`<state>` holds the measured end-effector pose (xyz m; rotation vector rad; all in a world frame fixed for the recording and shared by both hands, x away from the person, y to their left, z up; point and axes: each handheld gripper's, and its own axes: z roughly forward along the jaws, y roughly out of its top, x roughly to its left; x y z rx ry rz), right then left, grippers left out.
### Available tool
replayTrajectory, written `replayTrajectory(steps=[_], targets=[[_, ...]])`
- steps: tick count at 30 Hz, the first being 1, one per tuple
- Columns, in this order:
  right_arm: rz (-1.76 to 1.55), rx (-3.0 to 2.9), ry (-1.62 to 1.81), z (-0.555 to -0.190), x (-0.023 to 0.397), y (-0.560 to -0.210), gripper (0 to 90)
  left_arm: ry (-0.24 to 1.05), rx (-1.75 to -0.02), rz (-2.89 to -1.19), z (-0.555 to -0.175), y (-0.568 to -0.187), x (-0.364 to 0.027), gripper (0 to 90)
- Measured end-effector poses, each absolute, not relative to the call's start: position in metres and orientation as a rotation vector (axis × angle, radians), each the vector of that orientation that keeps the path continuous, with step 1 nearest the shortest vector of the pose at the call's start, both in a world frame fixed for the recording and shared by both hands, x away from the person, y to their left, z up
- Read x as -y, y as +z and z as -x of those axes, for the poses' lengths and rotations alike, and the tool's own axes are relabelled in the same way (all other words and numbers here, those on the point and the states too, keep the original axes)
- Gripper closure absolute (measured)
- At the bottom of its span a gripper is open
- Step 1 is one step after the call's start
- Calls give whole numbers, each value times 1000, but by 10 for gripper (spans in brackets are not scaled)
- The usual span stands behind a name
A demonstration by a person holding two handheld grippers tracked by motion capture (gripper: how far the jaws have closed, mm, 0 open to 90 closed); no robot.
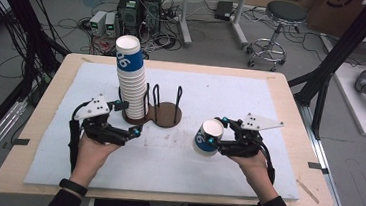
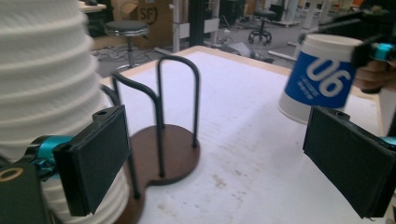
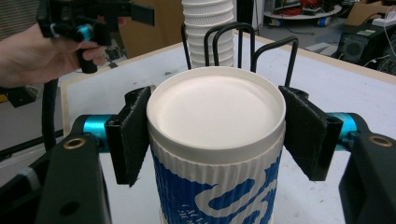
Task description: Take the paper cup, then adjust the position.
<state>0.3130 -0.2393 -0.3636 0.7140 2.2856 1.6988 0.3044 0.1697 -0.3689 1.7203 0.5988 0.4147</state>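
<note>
One paper cup [image 3: 215, 140] sits clamped upside down in the right gripper [image 3: 217, 130].

Wooden table [image 1: 291, 100] with white mat [image 1: 231, 99], round stool [image 1: 278, 21] behind, electronics boxes [image 1: 139, 9], floor cables [image 1: 67, 22]

High view looks down over the table [image 1: 271, 98]; both gripper views (close, low) share the rack [image 2: 163, 154].

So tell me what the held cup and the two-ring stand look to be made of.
Held cup: apparently paper, matte, with a ribbed blue-and-white printed sleeve and a plain white base. Stand: dark bent rods, probably coated metal wire, on a smooth brown base, wood or plastic, hard to tell.
</note>
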Motion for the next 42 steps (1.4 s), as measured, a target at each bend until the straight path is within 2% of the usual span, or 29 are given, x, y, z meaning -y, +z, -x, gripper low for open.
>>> replayTrajectory(steps=[6, 22, 42], targets=[[-713, -2292, 1690, -314, 239, -365, 303, 395, -579, -1761, -297, -384, -156, 73], [-720, -2290, 1693, -310, 241, -365, 304, 386, -500, -1779, -293, -393, -138, 73], [-639, -2317, 1756, -305, 237, -363, 303, 220, -383, -1802, -294, -400, -100, 73]])
